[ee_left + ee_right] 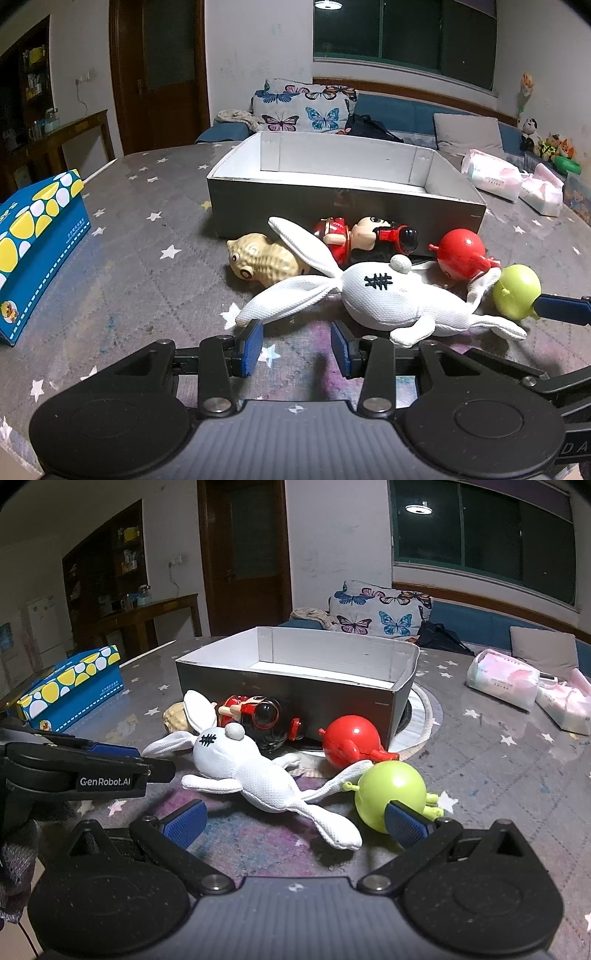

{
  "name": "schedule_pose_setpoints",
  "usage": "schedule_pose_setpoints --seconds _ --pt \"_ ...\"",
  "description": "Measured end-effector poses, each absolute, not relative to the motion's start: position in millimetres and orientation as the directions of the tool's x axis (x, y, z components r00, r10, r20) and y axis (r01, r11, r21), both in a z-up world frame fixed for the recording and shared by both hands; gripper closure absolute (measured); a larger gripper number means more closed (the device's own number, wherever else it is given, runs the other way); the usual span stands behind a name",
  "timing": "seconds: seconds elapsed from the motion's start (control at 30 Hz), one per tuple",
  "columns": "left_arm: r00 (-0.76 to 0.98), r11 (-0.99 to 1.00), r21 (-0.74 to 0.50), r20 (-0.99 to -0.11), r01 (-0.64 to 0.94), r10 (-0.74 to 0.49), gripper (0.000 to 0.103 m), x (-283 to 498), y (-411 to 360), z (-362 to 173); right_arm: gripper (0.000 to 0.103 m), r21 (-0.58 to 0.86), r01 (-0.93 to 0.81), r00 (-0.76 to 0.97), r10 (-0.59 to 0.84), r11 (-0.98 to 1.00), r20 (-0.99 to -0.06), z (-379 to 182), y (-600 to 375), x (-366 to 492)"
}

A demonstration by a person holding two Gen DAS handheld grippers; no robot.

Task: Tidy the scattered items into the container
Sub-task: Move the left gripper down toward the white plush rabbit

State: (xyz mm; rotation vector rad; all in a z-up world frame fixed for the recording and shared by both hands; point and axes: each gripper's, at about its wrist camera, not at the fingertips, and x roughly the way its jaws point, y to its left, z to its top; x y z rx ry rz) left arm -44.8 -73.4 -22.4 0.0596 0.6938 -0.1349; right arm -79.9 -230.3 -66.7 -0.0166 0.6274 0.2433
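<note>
From the left wrist, the left hand-held gripper [297,345] is seen spread wide and empty, just short of the white rabbit [384,299] lying on the tabletop [147,258]; the box [343,184] behind looks empty, so no toy is judged packed yet. From the right wrist, the right hand-held gripper [295,821] is held wide beside the green ball toy [389,794]. Five toys are counted: rabbit, green, red ball toy [349,740], doll [258,712], peanut [264,264]. Next, closing on one seems called for.

Open right tongs [295,821] near white rabbit [255,775], green ball toy [391,790], grey box [295,698] behind
</note>
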Motion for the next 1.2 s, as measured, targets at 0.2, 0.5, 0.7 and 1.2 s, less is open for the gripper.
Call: schedule_pose_setpoints --seconds 0.2,0.5,0.7,1.2 --pt "0.756 0.989 0.008 -0.645 0.148 -0.108 0.060 -41.4 -74.0 -22.5 0.000 0.057 -0.244 0.776 0.231 0.968 -0.587 -67.5 -227.7 -77.8" --pt "0.748 0.989 0.013 -0.656 0.144 -0.100 0.060 -37.9 -73.3 -24.2 0.000 0.064 -0.252 0.764 0.239 0.966 -0.599 -72.2 -226.6 -73.9" --pt "0.744 0.989 0.016 -0.660 0.144 -0.098 0.060 -37.0 -73.4 -25.8 0.000 0.060 -0.254 0.758 0.237 0.965 -0.608 -74.0 -225.3 -72.7" --pt "0.737 0.987 0.020 -0.667 0.158 -0.104 0.059 -35.7 -75.3 -23.8 0.000 0.058 -0.280 0.743 0.255 0.958 -0.619 -74.9 -222.3 -68.1"
